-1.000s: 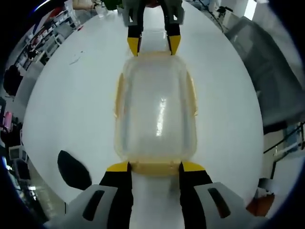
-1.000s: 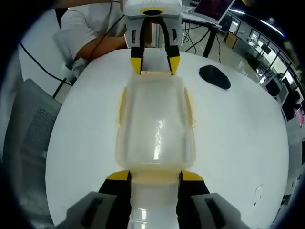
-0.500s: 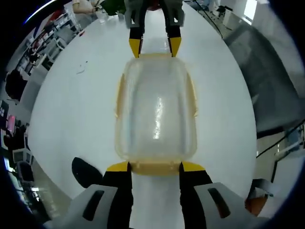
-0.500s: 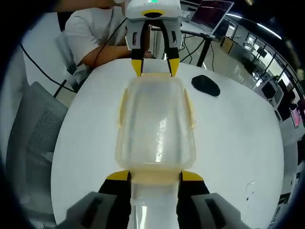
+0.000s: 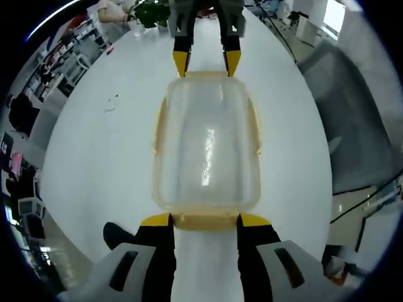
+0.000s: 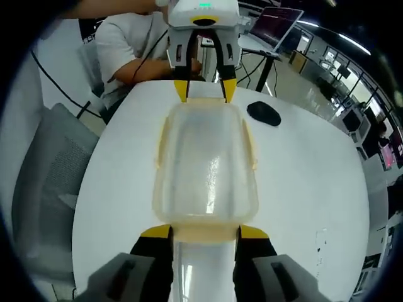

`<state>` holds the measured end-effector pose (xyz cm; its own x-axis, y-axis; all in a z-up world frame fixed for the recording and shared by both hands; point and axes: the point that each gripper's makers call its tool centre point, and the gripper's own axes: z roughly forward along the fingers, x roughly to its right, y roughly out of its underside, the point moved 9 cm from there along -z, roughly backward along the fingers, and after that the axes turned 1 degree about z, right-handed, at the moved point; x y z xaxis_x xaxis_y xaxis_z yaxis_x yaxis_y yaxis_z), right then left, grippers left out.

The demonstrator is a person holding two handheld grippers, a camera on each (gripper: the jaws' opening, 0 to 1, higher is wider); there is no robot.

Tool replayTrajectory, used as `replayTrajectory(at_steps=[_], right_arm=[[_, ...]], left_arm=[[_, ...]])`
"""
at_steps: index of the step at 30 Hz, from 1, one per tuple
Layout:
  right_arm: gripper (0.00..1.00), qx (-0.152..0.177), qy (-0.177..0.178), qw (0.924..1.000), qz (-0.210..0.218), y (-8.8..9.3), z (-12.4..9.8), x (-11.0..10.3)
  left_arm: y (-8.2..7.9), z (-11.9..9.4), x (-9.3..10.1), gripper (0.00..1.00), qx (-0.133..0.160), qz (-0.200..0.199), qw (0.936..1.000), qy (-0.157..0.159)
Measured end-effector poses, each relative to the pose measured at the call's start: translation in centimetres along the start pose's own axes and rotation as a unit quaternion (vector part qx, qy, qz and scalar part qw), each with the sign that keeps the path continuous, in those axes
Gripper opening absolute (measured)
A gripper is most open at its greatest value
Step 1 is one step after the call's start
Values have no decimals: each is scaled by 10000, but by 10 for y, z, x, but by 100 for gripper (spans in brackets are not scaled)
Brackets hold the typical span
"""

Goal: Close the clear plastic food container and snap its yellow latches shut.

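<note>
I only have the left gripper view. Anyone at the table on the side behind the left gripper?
Observer: Yes. The right gripper view shows a person in a white shirt at the table edge, just behind the left gripper.
Operator: Any gear back there?
Observer: An open laptop raised on a stand, past the table edge, to the right of that gripper in the view.
Operator: Status light on the left gripper?
Observer: A green light shows on top of its body, above the jaws that flank the far end of the container.
</note>
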<state>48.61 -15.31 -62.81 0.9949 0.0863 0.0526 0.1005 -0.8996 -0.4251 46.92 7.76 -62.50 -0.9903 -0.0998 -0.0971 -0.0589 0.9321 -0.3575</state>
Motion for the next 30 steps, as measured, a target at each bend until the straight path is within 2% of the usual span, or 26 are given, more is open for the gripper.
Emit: replayTrajectory(at_steps=[13, 20, 30], right_arm=[[35, -13, 99, 9999, 13, 37, -32, 2], [35, -25, 39, 10000, 77, 59, -45, 2], [35, -68, 15, 9999, 107, 85, -56, 2]], left_arm=[[-51, 5, -5, 35, 104, 87, 9999, -29], [-74, 16, -6, 35, 35, 80, 10000, -30], [-98, 27, -9, 35, 0, 85, 10000, -19]])
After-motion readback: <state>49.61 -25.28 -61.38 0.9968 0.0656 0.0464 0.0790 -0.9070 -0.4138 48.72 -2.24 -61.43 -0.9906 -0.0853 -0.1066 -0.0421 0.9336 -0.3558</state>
